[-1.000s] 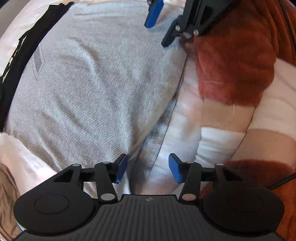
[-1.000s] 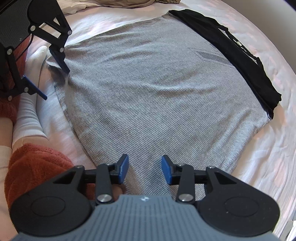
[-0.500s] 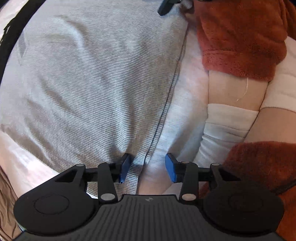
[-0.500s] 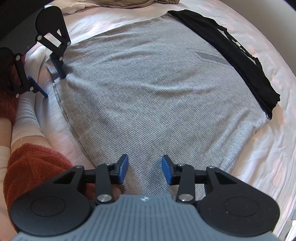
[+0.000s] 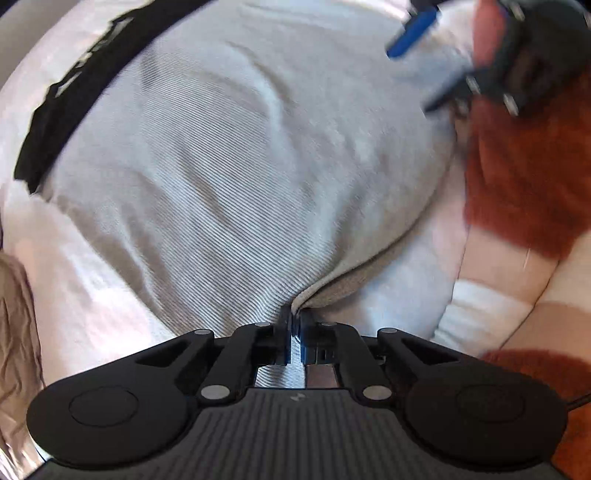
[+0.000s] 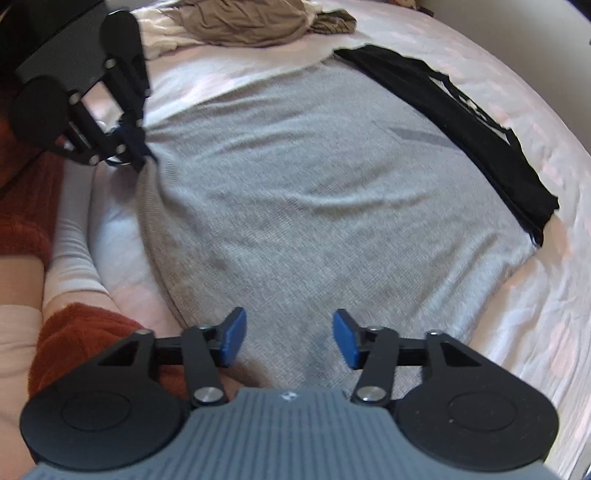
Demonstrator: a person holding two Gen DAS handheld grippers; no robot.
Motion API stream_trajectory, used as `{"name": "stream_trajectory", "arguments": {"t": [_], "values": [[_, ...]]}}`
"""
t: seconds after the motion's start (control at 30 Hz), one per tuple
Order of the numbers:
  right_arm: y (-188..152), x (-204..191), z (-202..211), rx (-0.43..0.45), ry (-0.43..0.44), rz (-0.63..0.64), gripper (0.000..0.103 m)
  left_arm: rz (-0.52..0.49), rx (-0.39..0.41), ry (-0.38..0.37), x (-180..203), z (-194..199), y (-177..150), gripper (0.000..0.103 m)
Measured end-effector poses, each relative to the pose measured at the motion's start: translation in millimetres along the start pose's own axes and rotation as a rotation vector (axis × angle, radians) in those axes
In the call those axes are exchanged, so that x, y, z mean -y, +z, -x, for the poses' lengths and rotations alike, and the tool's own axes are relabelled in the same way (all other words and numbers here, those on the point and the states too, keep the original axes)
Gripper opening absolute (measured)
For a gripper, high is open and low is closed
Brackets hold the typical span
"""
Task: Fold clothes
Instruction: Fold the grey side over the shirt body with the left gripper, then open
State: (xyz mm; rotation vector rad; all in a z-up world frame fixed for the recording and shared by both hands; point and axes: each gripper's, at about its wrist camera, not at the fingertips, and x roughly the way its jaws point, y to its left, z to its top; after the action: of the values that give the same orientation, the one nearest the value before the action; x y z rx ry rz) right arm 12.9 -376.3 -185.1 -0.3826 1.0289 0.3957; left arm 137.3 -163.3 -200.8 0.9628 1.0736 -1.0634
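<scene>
My left gripper pinches the grey shirt hem at bottom centre. Only the right view shows my right gripper spread wide, plus tan clothes along the top edge.

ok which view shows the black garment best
The right wrist view: the black garment lies in full along the far edge of the grey shirt, both ends visible. The left wrist view shows only a blurred strip of it at the upper left, cut short by the frame.
</scene>
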Motion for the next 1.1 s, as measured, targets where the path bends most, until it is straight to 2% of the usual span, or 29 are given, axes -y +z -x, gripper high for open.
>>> {"name": "stream_trajectory", "arguments": {"t": [0.13, 0.2, 0.3, 0.37, 0.43, 0.57, 0.6, 0.73, 0.8, 0.93, 1.0, 1.1], "values": [[8, -22, 7, 0.017, -0.009, 0.124, 0.065, 0.107, 0.065, -0.027, 23, 5, 18, 0.002], [15, -33, 5, 0.017, 0.007, 0.163, 0.065, 0.147, 0.087, -0.031, 32, 19, 67, 0.002], [29, -44, -1, 0.029, 0.074, 0.155, 0.065, 0.194, 0.128, -0.043, 30, 39, 61, 0.002], [32, -49, -13, -0.021, 0.025, 0.186, 0.065, 0.207, 0.139, -0.040, 30, 47, 59, 0.002], [33, -54, -26, -0.077, -0.036, 0.222, 0.060, 0.216, 0.147, -0.035, 30, 51, 59, 0.002], [24, -32, -23, -0.138, -0.106, 0.165, 0.054, 0.223, 0.158, -0.026, 25, 49, 61, 0.002], [21, -25, -21, -0.153, -0.129, 0.157, 0.049, 0.220, 0.158, -0.023, 25, 48, 62, 0.002], [8, 5, -9, -0.199, -0.138, 0.105, 0.040, 0.204, 0.155, 0.005, 22, 43, 66, 0.002], [3, 16, -4, -0.219, -0.157, 0.103, 0.040, 0.200, 0.156, 0.015, 19, 43, 68, 0.002], [-4, 44, 4, -0.222, -0.212, 0.046, 0.038, 0.181, 0.151, 0.057, 11, 41, 72, 0.002], [-9, 61, 5, -0.206, -0.257, -0.014, 0.032, 0.185, 0.145, 0.081, 7, 35, 75, 0.002], [-18, 86, 4, -0.168, -0.287, -0.133, 0.031, 0.221, 0.151, 0.088, 0, 25, 76, 0.002]]}}
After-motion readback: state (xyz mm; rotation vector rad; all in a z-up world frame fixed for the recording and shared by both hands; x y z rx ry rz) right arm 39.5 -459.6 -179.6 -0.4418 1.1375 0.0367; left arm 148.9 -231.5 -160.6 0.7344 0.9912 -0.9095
